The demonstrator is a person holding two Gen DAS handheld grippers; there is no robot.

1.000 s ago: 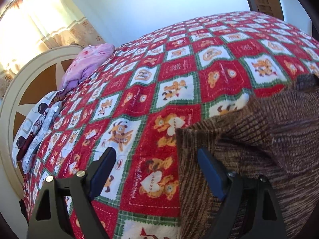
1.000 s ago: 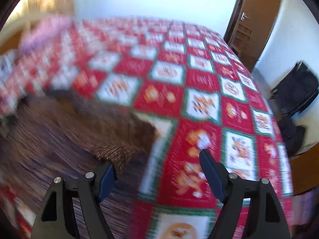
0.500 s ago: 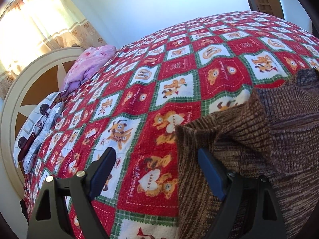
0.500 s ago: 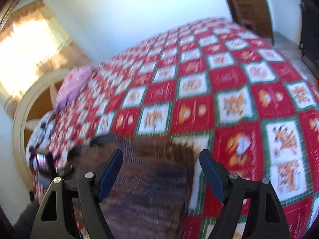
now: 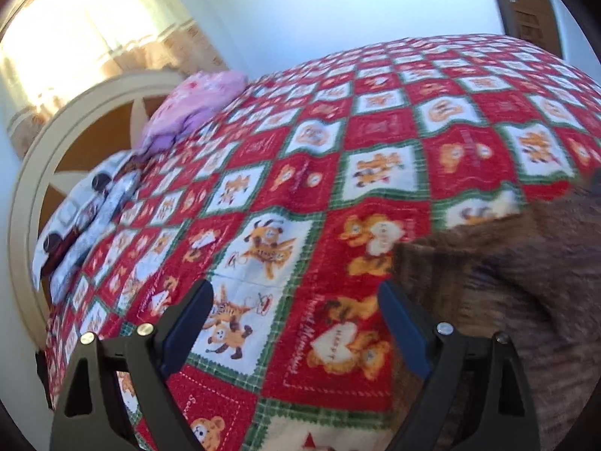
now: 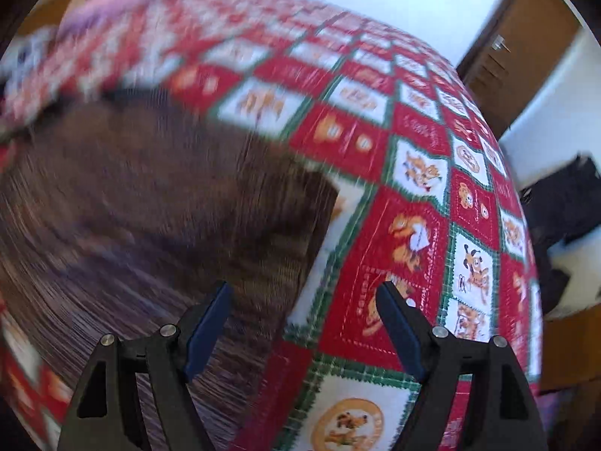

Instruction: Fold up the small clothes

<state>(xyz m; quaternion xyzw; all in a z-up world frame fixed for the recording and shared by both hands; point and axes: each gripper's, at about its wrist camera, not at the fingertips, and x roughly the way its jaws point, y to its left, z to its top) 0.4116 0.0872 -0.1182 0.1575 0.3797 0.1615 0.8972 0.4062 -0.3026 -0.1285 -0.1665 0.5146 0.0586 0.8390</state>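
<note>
The quilt (image 5: 338,195) carries the only text: "HAPPY" on a white heart (image 5: 334,342) at lower centre of the left view; the script beside it is too blurred to read.

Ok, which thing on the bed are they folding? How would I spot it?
Find the big bed with the red teddy-bear quilt. At its near edge, between the two grippers, lies the brown knit. It is the only plain, dark, ribbed cloth; the pink bundle sits far off by the headboard.

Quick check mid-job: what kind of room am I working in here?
Most likely a bedroom: a bed under a red patchwork quilt, a curved headboard with pillows, and a wooden door.
</note>
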